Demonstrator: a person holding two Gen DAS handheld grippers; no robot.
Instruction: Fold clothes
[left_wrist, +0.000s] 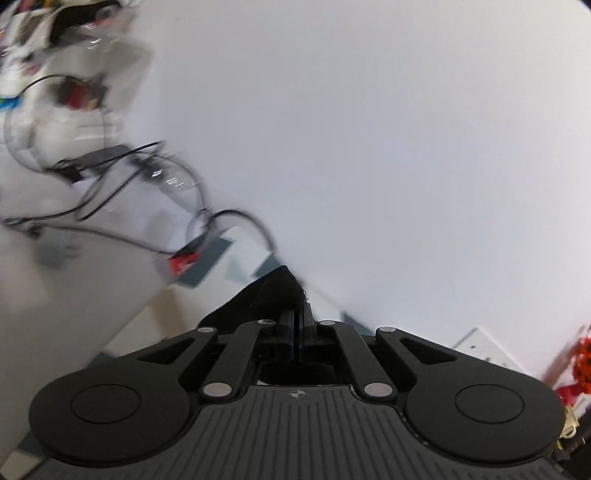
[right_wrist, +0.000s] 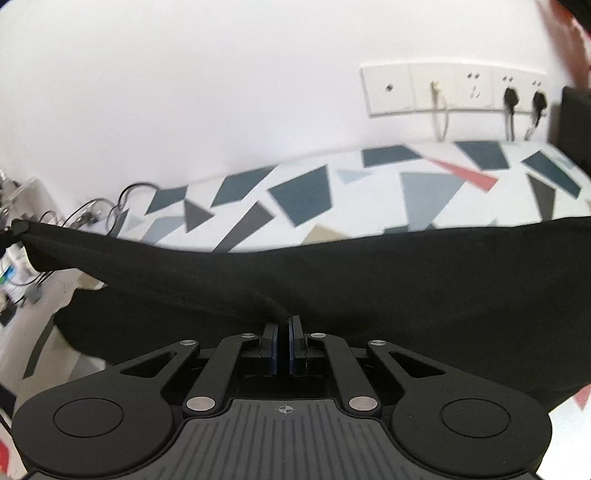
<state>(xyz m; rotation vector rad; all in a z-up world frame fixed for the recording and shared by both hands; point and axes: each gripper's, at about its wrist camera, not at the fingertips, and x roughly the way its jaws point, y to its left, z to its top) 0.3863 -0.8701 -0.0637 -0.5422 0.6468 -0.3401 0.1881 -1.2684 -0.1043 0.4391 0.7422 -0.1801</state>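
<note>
Left gripper (left_wrist: 295, 314): we note both fingers pressed together, clenched on a fold of the black garment (left_wrist: 258, 299); the cloth bunches up over the fingertips and hides their ends; the left wrist view is tilted and blurred, so the white wall (left_wrist: 369, 129) fills most of it.

Right gripper (right_wrist: 283, 325): fingers drawn close with only a narrow slit between the blue pads (right_wrist: 273, 347); a raised ridge of the black garment (right_wrist: 369, 280) runs straight into that slit, so we read it as pinching the cloth edge.

Garment position: in the right wrist view it spans nearly the full width, stretched in front of the gripper and lying over the patterned tablecloth (right_wrist: 314, 192); its far left corner is pulled to a point at the frame edge, where a dark object grips it, too small for us to identify with certainty.

Surroundings: tablecloth white with blue, grey and red angular patches; wall socket panel (right_wrist: 454, 88) above its far edge, two black plugs seated at the right end; tangle of black cables (left_wrist: 129, 177) on a white surface left of the table, blurred.
</note>
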